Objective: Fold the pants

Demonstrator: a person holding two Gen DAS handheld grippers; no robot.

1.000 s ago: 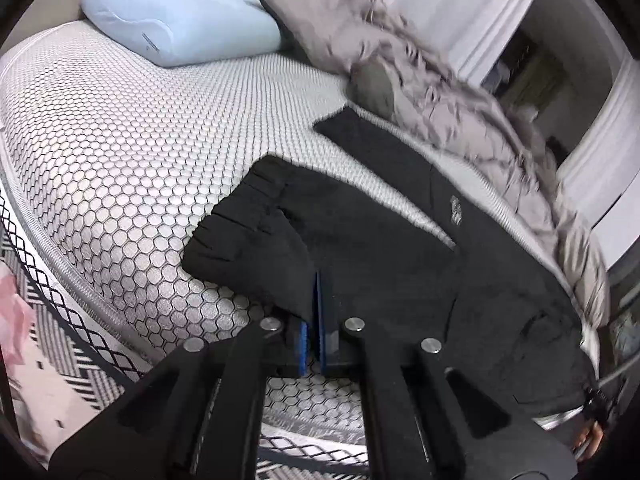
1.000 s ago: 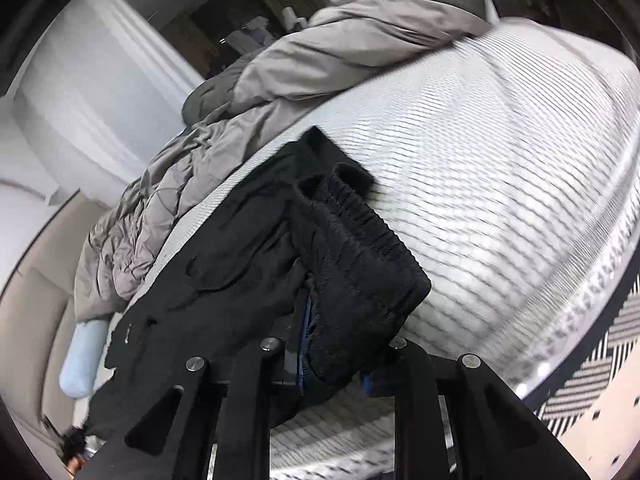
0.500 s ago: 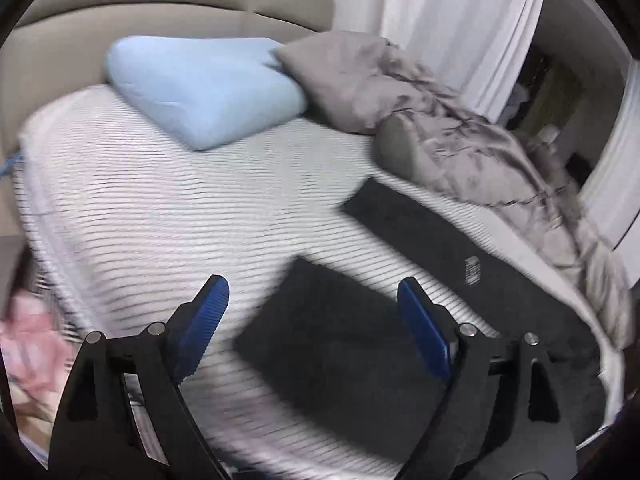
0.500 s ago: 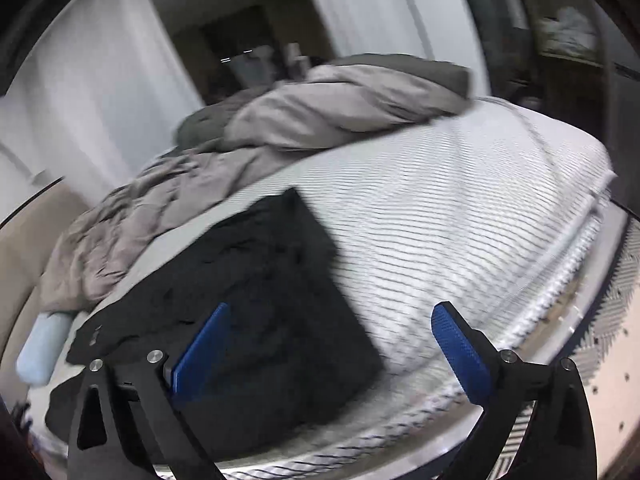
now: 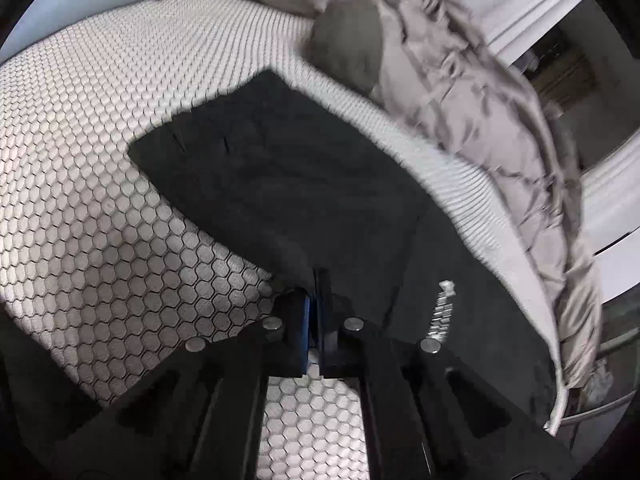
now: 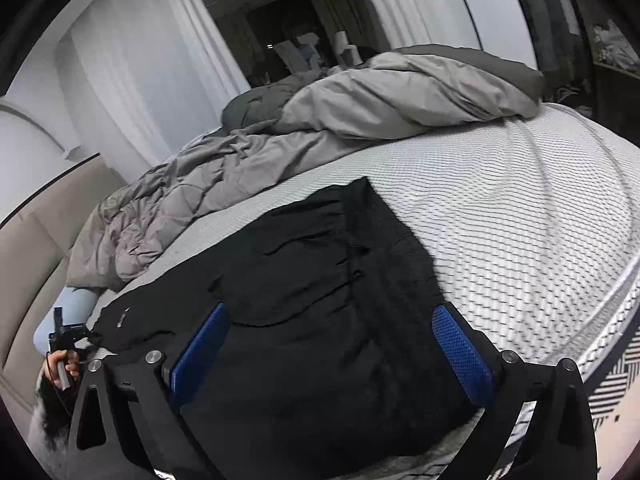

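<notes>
Black pants [image 5: 288, 184] lie partly folded on the bed with the white honeycomb cover [image 5: 88, 168]. A small white logo [image 5: 442, 312] shows on the fabric at right. My left gripper [image 5: 316, 300] is shut on the near edge of the pants. In the right wrist view the pants [image 6: 328, 320] spread out in front of my right gripper [image 6: 328, 352], which is open and empty just above the waist end. The left gripper and the hand holding it [image 6: 66, 340] appear at the far left.
A crumpled grey duvet [image 6: 360, 104] lies along the far side of the bed; it also shows in the left wrist view [image 5: 460, 72]. A light blue pillow [image 6: 60, 316] lies by the beige headboard [image 6: 36, 232]. A patterned rug [image 6: 616, 380] covers the floor beside the bed.
Both grippers let go of the pants and opened half a second ago. Since then my left gripper has come down and shut on the pants edge; my right stays open.
</notes>
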